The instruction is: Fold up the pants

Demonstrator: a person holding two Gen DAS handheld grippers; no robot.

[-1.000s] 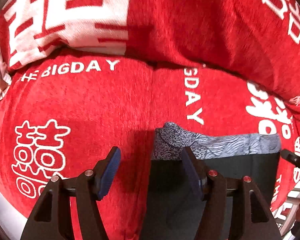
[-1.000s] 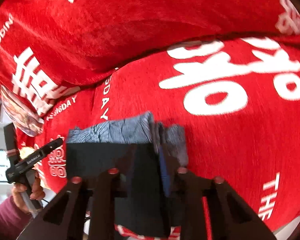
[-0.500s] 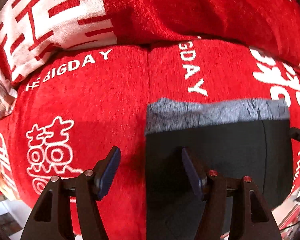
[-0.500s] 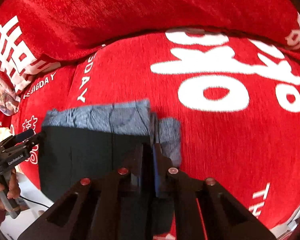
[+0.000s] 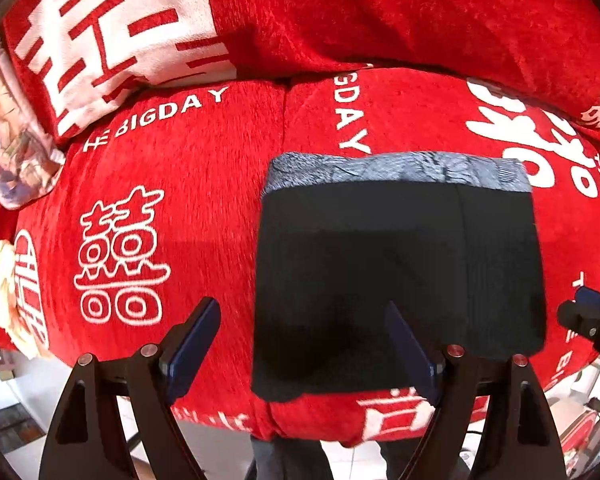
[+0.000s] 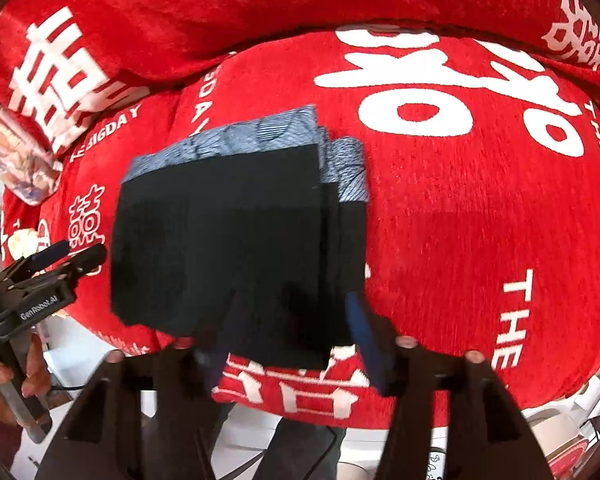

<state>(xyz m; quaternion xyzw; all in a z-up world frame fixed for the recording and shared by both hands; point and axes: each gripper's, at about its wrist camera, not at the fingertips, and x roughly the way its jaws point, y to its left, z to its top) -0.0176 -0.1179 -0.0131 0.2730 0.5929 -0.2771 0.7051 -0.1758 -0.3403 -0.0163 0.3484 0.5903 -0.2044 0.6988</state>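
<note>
Only the right wrist view shows the pants' (image 6: 236,236) stacked layers stepping at their right edge. Both the left gripper (image 5: 304,344) and right gripper (image 6: 288,336) are spreading apart, clear of the cloth.

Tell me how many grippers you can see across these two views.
2. The left gripper hangs over the folded pants' left edge on the red cover. The right gripper hangs over their right edge. Both jaws are opening, gripping nothing.

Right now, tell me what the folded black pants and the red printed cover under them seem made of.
Folded black pants: matte woven cloth, probably cotton blend; faint ribbed lines, grey-blue patterned lining shows at the edge.
Red printed cover: plush, likely chenille or velvet; fuzzy nap with soft sheen, white lettering.
</note>
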